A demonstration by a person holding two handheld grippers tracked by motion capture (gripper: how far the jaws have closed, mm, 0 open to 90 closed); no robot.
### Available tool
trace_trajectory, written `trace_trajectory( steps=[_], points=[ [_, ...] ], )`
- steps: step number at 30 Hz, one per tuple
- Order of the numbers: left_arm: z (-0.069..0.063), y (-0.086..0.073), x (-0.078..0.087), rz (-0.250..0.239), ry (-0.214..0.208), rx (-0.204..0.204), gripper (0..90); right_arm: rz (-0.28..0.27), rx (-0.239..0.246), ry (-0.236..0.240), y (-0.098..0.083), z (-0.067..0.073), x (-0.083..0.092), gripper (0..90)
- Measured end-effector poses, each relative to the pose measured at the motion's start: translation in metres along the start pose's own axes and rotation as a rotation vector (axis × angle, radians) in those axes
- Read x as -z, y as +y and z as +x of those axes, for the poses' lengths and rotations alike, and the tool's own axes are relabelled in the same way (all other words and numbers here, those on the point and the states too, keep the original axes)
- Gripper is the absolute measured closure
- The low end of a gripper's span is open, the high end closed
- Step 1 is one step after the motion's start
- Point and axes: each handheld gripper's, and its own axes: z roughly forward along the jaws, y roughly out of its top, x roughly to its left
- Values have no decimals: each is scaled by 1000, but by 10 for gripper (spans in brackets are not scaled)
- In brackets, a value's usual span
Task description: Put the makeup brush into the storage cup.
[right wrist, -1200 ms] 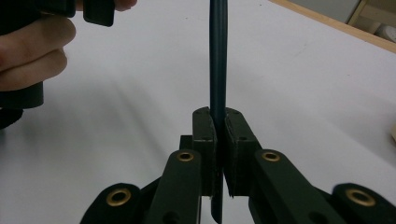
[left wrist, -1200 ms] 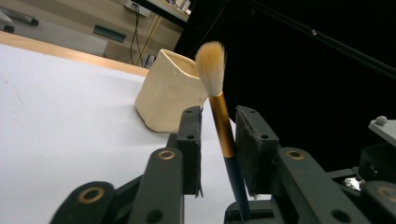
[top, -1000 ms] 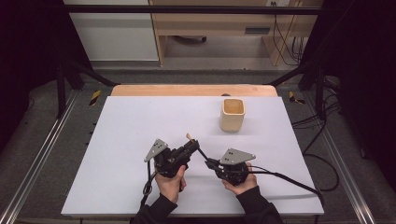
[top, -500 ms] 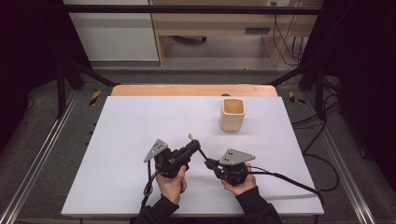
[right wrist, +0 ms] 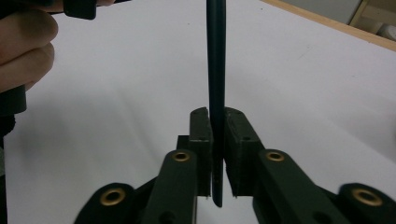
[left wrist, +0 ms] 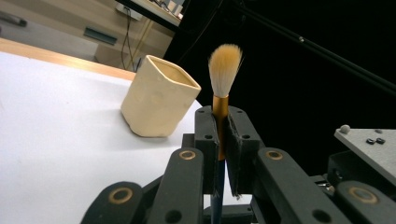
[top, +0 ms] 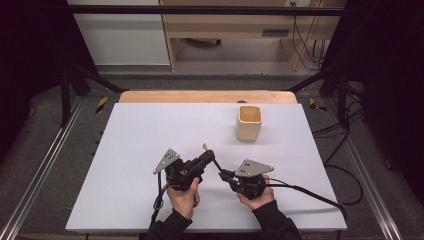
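Three cameras, one table

We looked down from above the white table; both gripper cameras sat close, sharing the brush.

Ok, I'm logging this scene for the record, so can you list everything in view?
brush: one, pale bristles, gold ferrule, dark handle; clamped between both grippers above the table's near middle.
cup: one, cream, upright, empty as far as visible; far right part of the table.
table: one, white top with a wooden far edge.
wooden furniture: light wood, beyond the table.
left gripper: one, black, shut on the brush at its ferrule.
right gripper: one, black, shut on the brush's handle end.
hands: two, at the near edge.
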Motion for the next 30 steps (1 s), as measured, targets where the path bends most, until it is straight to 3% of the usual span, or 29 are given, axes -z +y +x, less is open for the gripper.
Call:
trace_trajectory(
  steps=[4,5,7,10,19,30],
  points=[
    [1,3,1,1,13,-21,834,-8,-9,-29,2,-1,3,632],
    [0,4,1,3,19,-33,834,-8,-9,-29,2,-1,3,632],
    [-1,5,1,20,44,-76,835,-17,-10,-51,6,-2,8,540],
    [-4,4,-2,42,63,-109,834,-24,-12,-61,9,-3,13,521],
    [-16,-7,-13,84,66,-154,834,-28,-44,-45,12,-2,16,565],
    [-24,-16,-20,115,50,-170,834,-17,-54,-47,12,-1,15,701]
  ],
)
